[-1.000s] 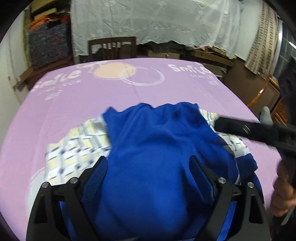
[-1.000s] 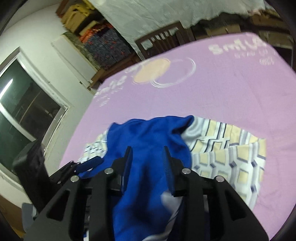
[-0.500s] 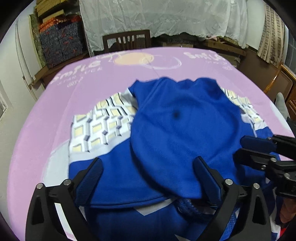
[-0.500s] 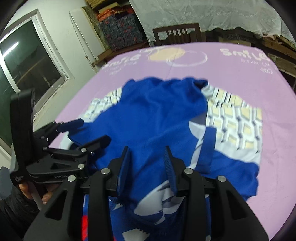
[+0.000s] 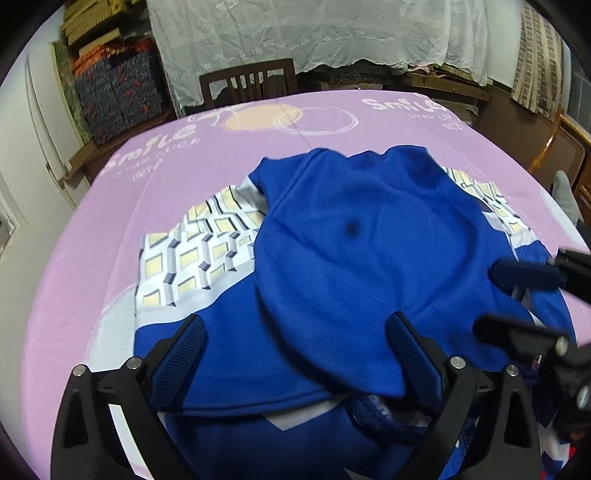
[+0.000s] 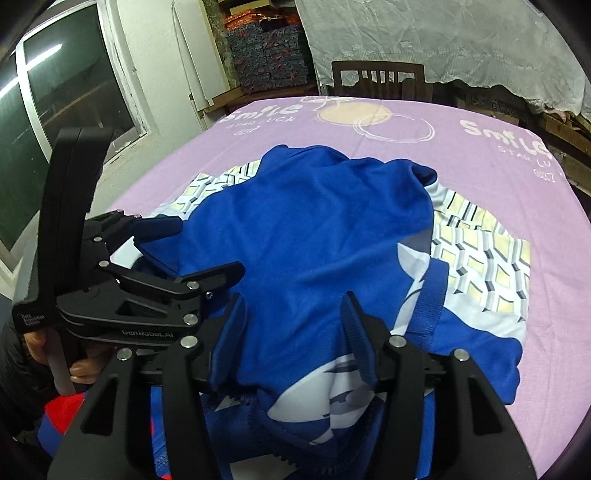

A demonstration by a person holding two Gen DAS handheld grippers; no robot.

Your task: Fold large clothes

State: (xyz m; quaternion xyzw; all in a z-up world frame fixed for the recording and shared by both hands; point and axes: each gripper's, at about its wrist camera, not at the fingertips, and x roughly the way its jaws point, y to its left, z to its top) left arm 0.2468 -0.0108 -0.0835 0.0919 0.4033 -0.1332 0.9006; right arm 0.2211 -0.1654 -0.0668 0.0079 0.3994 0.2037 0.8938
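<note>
A large blue garment (image 5: 362,251) with white, yellow and grey patterned panels (image 5: 192,258) lies folded over itself on the purple table cover (image 5: 92,236); it also shows in the right wrist view (image 6: 306,229). My left gripper (image 5: 295,354) is open, its fingers spread wide over the near blue cloth, holding nothing. My right gripper (image 6: 295,325) is open over the garment's near edge, with cloth lying between its fingers. The right gripper (image 5: 517,299) shows at the right of the left wrist view; the left gripper (image 6: 195,251) shows at the left of the right wrist view.
A wooden chair (image 5: 247,83) stands at the table's far edge, with white lace cloth (image 5: 317,33) draped behind it. Stacked patterned boxes (image 6: 269,55) sit at the back. A window (image 6: 55,92) is at the left. Wooden furniture (image 5: 561,147) stands at the right.
Both grippers have drawn back toward the near edge and the garment has settled flat on the table. The right gripper's fingers have spread apart, letting go of the cloth.
</note>
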